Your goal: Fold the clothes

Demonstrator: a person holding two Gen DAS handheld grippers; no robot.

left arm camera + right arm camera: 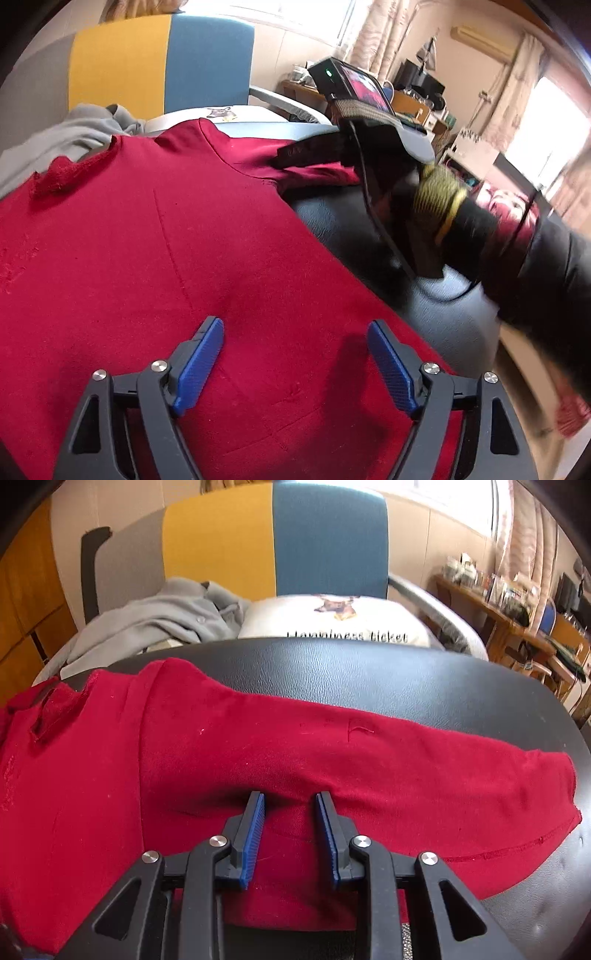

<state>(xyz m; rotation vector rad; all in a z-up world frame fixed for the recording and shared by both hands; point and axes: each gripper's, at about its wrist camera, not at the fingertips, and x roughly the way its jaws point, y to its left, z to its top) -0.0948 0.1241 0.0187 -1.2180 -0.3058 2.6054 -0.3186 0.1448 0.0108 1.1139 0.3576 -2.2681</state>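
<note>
I see the red shirt [147,240] spread over the black padded surface [369,672], covering most of it, with one sleeve [443,775] lying out across the padding toward its right edge. Behind the surface a grey garment [155,620] and a white printed one [332,624] wait on a chair [325,535]. I judge the fold is at an early step: the body lies flat, the sleeve is not yet turned in, and the next move calls for bringing that sleeve over the body without dragging the layer underneath. My right hand-held gripper [290,801] points steeply down at the sleeve's near edge, its blue pads [255,834] narrowly parted with a ridge of red cloth between them; I cannot tell whether they actually pinch it. My left hand-held gripper [295,328] hangs over the shirt's body, tilted down, pads spread wide with nothing between them. In the left view I see my gloved right hand [436,195] and dark sleeve reaching in from the right, blurred.
</note>
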